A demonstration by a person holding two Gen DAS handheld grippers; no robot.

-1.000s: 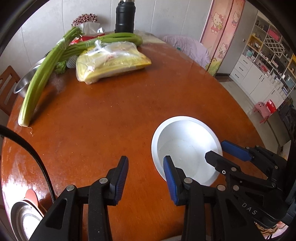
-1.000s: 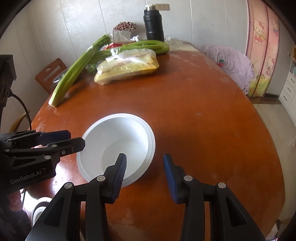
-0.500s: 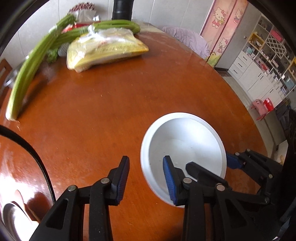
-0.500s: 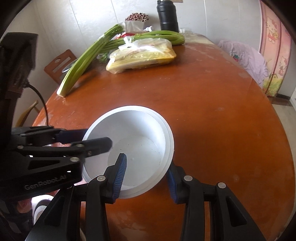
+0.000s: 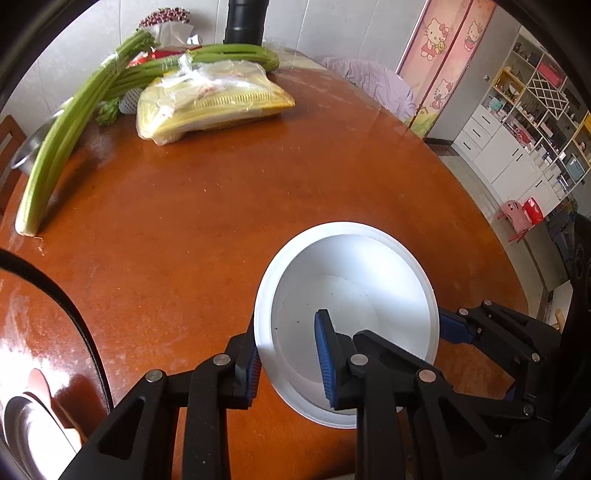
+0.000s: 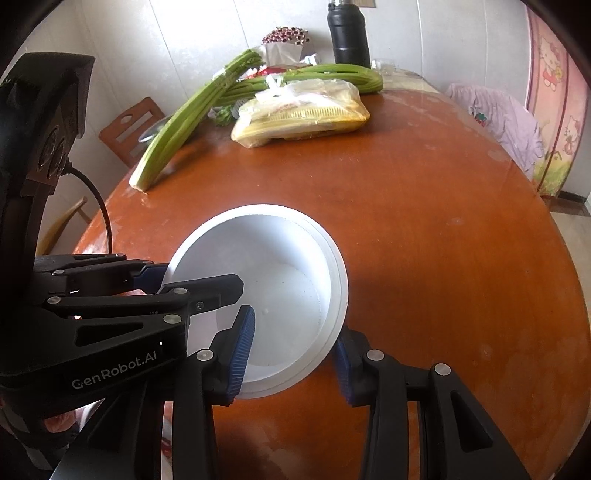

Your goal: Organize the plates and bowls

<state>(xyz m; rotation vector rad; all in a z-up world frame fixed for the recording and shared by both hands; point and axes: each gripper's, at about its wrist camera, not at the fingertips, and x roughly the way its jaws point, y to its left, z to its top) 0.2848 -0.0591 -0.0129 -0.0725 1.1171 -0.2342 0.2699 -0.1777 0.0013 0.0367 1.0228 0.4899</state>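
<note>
A white bowl [image 5: 354,288] stands on the round brown table [image 5: 207,229] near its front edge; it also shows in the right wrist view [image 6: 273,273]. My left gripper [image 5: 290,356] is open and straddles the bowl's left rim, one finger outside, one inside. My right gripper [image 6: 293,349] is open and straddles the bowl's right rim in the same way. Neither pair of pads is pressed on the rim. A metal plate [image 5: 22,432] shows at the lower left of the left wrist view, below the table edge.
At the far side of the table lie long green celery stalks [image 5: 62,147], a yellow bag in clear plastic [image 5: 210,105] and a black flask [image 6: 349,35]. A wooden chair [image 6: 129,125] stands at the left. A black cable [image 5: 70,314] crosses the left edge.
Both grippers have moved forward onto the bowl from either side, so each now has one finger inside it and one outside. The bowl looks nearer and larger in both views.
</note>
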